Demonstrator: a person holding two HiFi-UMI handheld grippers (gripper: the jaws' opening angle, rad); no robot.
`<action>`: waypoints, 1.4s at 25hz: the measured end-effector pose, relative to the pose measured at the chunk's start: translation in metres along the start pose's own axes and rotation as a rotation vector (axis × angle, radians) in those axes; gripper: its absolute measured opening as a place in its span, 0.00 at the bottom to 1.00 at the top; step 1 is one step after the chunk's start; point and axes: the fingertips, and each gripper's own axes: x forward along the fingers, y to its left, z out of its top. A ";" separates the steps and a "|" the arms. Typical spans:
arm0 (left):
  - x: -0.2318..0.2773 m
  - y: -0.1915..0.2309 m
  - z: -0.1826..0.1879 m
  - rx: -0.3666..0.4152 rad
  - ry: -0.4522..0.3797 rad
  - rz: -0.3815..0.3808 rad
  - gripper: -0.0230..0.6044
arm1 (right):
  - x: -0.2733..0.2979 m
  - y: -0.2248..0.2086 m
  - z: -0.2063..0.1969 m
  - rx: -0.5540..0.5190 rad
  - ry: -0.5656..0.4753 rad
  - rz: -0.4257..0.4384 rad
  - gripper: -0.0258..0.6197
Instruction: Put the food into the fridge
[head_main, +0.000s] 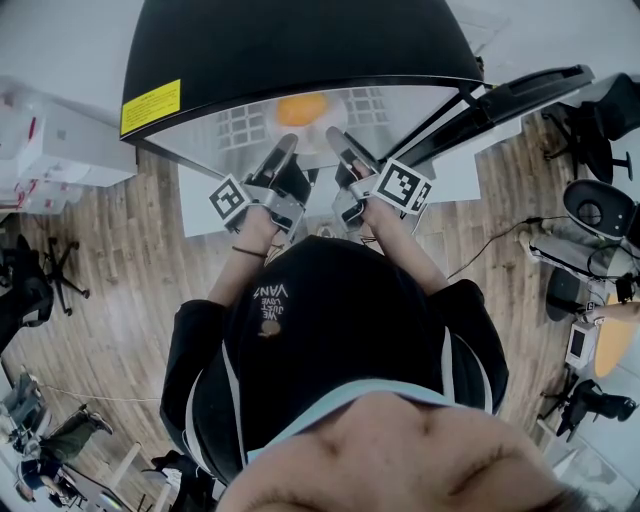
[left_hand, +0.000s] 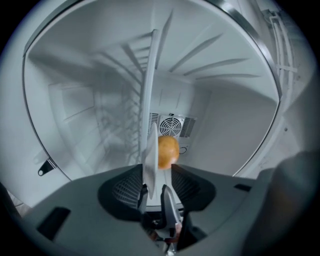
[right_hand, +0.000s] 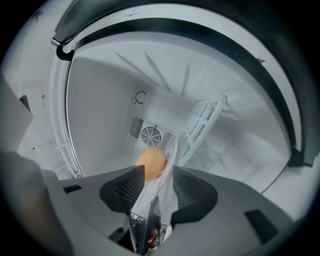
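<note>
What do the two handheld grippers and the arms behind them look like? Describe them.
The left gripper and right gripper are grey, each with two long jaws, dark mesh-textured pads and a white cube bearing black square markers. The sleeves are black, with a thin dark band on the left wrist.

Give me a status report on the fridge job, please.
Left gripper, right gripper open, plate edge between each. Orange food on plate, inside fridge. Nothing in the way.
</note>
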 end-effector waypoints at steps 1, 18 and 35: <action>-0.001 0.000 -0.001 0.024 0.007 0.006 0.29 | -0.001 0.000 -0.001 -0.020 0.001 -0.009 0.30; -0.034 -0.009 0.006 0.678 0.080 0.177 0.39 | -0.023 0.021 -0.006 -0.469 -0.038 -0.094 0.37; -0.044 -0.013 -0.009 1.225 0.234 0.236 0.39 | -0.029 0.018 -0.034 -0.842 0.045 -0.197 0.36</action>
